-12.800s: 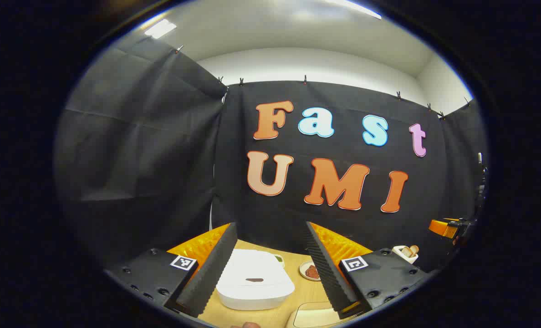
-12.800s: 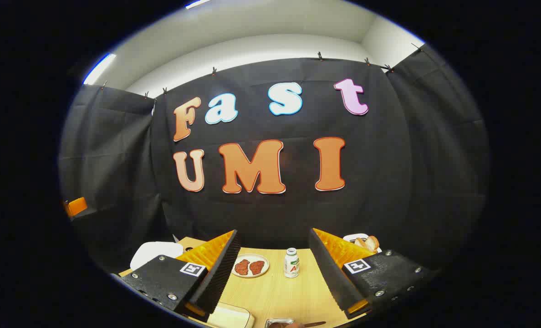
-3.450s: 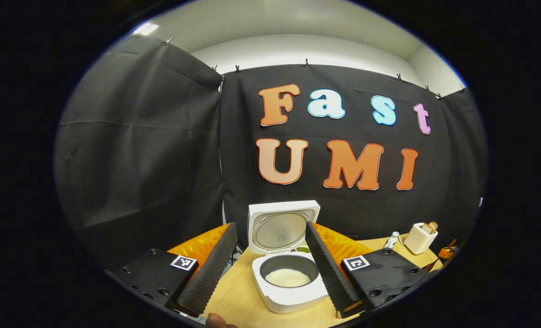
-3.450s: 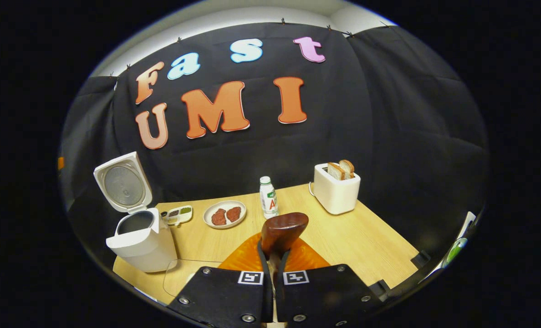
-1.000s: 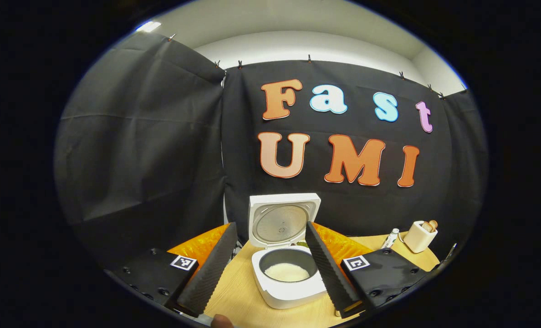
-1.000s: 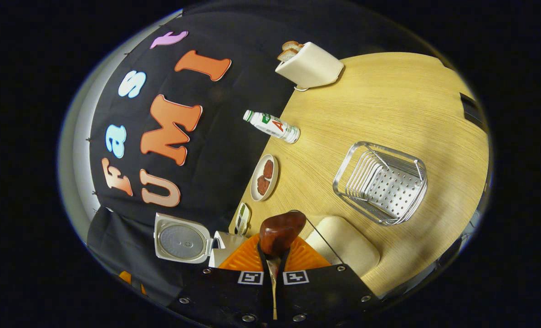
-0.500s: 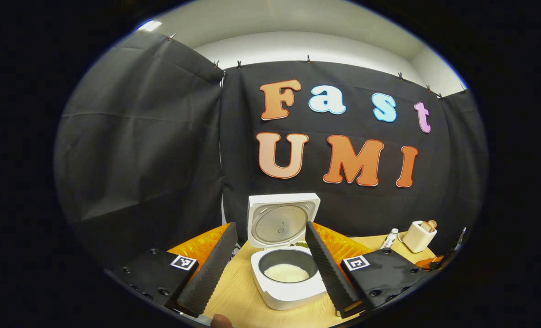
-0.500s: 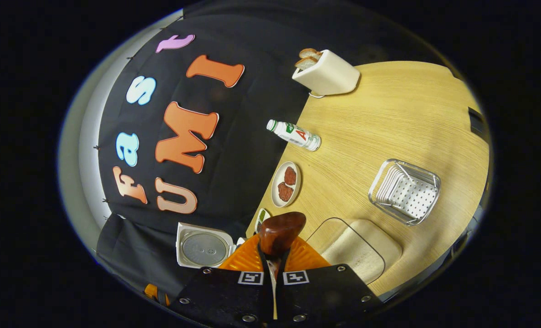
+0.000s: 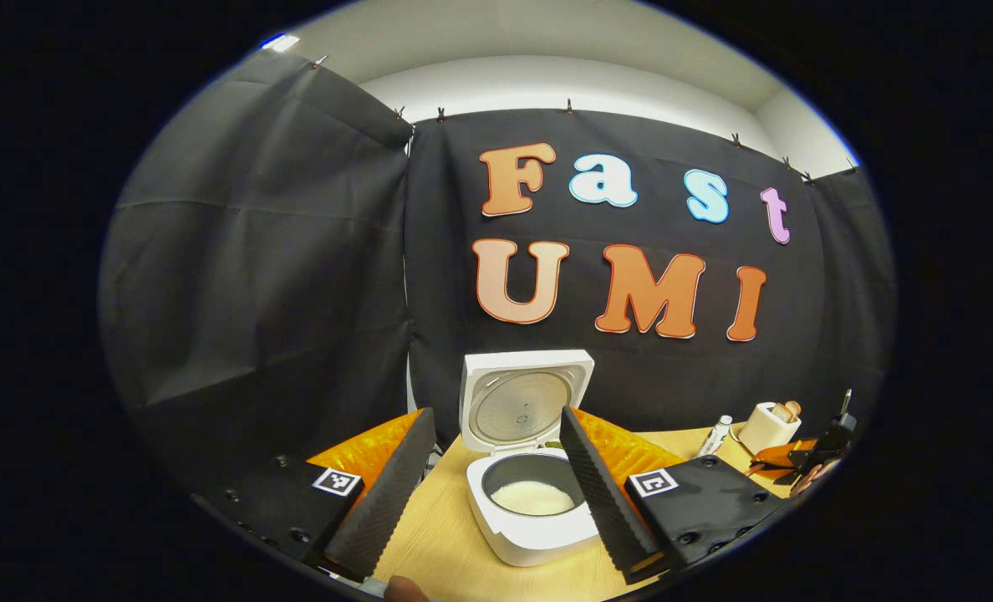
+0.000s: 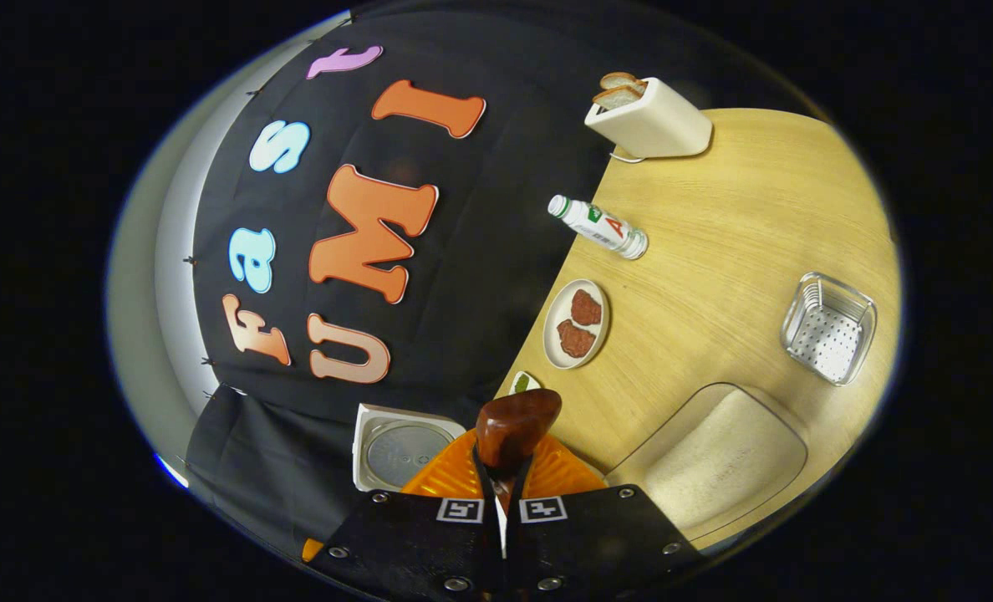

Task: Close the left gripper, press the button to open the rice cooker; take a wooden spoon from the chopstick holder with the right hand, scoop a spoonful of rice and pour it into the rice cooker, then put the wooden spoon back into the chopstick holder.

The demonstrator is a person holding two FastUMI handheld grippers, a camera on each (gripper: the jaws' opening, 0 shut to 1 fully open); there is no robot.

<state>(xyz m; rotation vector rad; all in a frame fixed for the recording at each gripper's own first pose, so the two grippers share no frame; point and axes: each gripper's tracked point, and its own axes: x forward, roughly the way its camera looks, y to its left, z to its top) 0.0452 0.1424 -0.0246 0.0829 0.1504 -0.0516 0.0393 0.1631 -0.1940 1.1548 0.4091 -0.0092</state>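
One wooden spoon (image 10: 515,428); two bread slices (image 10: 618,89)

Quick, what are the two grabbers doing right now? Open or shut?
Left gripper: open, holding nothing.
Right gripper: shut on the wooden spoon.

On my left gripper (image 9: 496,411) I see two fingers (image 9: 379,495) with sawtooth-ridged faces, each mounted on a black block (image 9: 275,510) with dark screws (image 9: 300,534) and a small square black-and-white marker (image 9: 336,482). My right gripper (image 10: 501,477) has the same black blocks (image 10: 404,539), square markers (image 10: 458,510) (one per finger) and silvery screw heads (image 10: 456,583).
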